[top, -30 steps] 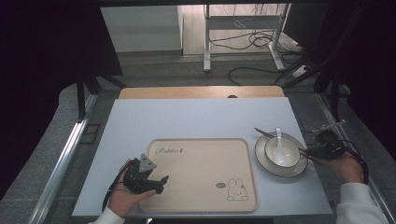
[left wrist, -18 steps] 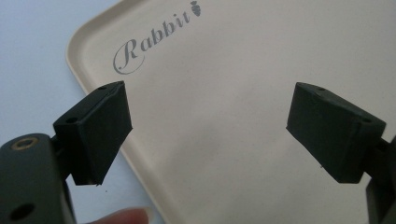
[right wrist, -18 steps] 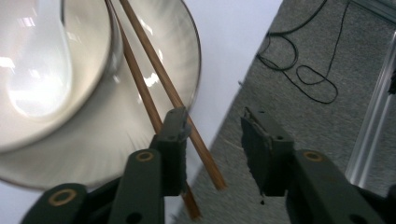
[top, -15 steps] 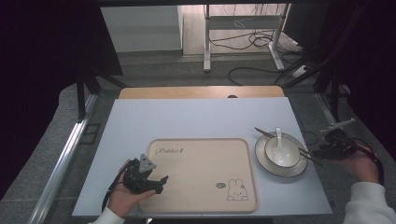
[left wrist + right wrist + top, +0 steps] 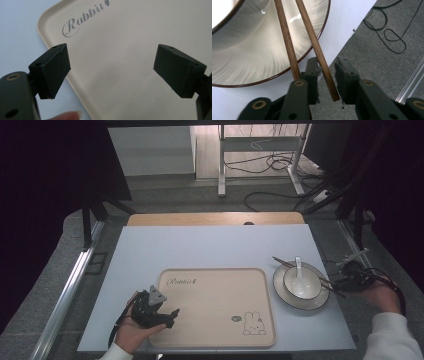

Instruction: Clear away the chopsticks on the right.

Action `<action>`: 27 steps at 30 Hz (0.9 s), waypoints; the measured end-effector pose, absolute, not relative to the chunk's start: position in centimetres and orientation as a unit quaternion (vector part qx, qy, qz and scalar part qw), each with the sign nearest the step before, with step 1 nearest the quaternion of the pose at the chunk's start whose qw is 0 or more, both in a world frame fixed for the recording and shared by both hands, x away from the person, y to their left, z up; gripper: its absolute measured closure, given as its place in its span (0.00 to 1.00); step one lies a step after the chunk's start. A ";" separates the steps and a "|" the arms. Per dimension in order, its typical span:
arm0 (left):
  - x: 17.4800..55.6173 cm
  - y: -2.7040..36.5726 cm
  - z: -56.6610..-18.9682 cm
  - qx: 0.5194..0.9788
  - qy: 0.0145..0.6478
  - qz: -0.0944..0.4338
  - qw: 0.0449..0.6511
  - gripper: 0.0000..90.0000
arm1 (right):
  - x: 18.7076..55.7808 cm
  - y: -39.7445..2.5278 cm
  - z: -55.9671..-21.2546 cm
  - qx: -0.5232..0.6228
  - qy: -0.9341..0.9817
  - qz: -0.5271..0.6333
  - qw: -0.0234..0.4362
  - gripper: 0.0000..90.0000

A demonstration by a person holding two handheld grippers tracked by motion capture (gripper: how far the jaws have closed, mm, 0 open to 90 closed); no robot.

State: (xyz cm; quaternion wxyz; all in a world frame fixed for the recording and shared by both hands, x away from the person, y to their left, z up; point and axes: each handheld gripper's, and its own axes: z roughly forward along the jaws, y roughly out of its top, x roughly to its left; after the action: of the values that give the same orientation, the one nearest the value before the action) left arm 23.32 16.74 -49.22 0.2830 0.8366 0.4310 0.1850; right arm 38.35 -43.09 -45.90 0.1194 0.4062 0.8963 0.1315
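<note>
From above, a beige tray (image 5: pixel 215 305) printed with a rabbit lies on the pale table (image 5: pixel 210 245), and just to its right sits a plate (image 5: pixel 300 295) holding a white bowl (image 5: pixel 301 282) with a white spoon (image 5: pixel 298 267) in it. Two wooden chopsticks (image 5: pixel 300 270) lie slanted across the plate behind the bowl, their near ends past the plate's right rim at the right gripper (image 5: pixel 345 282). The left gripper (image 5: pixel 167 315) rests at the tray's near left corner.

In the left gripper view the jaws stand wide apart over the bare tray (image 5: pixel 120 50) — nothing between them, a fingertip (image 5: pixel 68 115) at the bottom edge.

In the right gripper view the jaws are narrow but not closed; one chopstick's (image 5: pixel 317 50) blunt end sits between them, the other (image 5: pixel 287 42) passes left of the left jaw. Both are plain brown wood, crossing the plate's (image 5: pixel 262 50) brown-edged rim — table edge and grey floor (image 5: pixel 382 55) beyond.
</note>
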 end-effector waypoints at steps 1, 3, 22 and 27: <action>23.3 16.8 -49.2 0.836 0.432 0.186 0.283 0.15 | 38.4 -43.0 -46.1 0.403 0.899 0.127 0.116 0.84; 23.2 16.8 -49.2 0.836 0.432 0.187 0.283 0.15 | 38.5 -43.0 -46.2 0.398 0.901 0.126 0.116 0.85; 23.3 17.1 -48.9 0.831 0.435 0.192 0.290 0.15 | 36.2 -42.9 -42.4 0.427 0.865 0.210 0.158 0.93; 23.4 17.0 -48.8 0.831 0.433 0.193 0.292 0.15 | 34.0 -40.3 -39.5 0.421 0.850 0.267 0.172 0.92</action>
State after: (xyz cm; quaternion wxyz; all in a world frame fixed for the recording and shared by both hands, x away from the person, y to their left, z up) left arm 23.42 17.04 -48.78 0.2922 0.8308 0.4329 0.1925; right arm 34.04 -40.31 -39.46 0.1717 0.4208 0.8497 0.2673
